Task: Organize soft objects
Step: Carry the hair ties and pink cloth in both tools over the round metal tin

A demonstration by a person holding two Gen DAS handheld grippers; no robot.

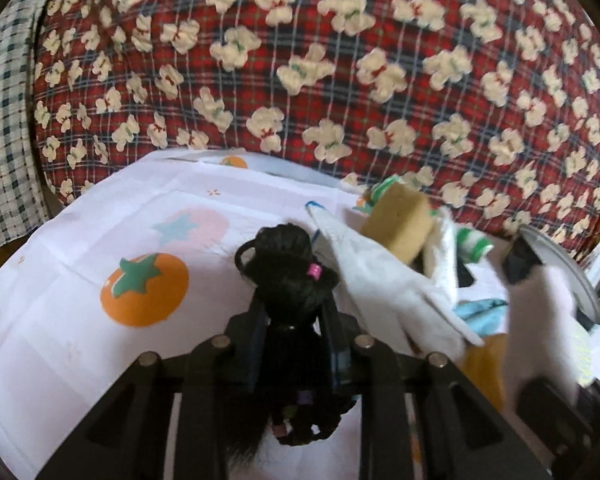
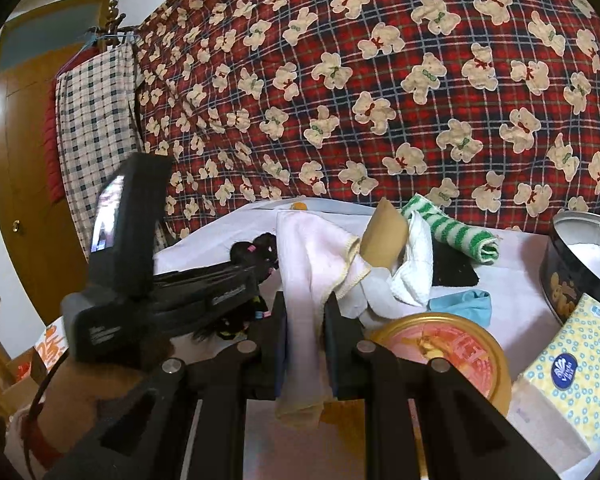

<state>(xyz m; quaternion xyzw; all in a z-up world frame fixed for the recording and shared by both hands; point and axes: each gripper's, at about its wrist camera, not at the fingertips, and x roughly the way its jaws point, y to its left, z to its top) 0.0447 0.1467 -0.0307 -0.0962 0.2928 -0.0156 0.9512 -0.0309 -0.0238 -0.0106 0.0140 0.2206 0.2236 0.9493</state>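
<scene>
My left gripper (image 1: 290,312) is shut on a black hair bundle (image 1: 288,272) with coloured bands, held above the fruit-print tablecloth (image 1: 100,248). It also shows in the right wrist view (image 2: 256,252), at the tip of the left gripper there. My right gripper (image 2: 305,312) is shut on a pale pink cloth (image 2: 304,264) with yellow edging, lifted off the pile. The pile holds a tan sponge (image 2: 382,240), a white cloth (image 2: 414,268), a green-striped cloth (image 2: 452,232), a black pad (image 2: 454,270) and a blue cloth (image 2: 464,304).
A round dark tin (image 2: 572,264) stands at the right, with a tissue pack (image 2: 560,368) in front. A round gold-rimmed lid (image 2: 448,344) lies near my right gripper. A red plaid bear-print quilt (image 2: 380,80) rises behind the table. A checked cloth (image 2: 92,120) hangs at the left.
</scene>
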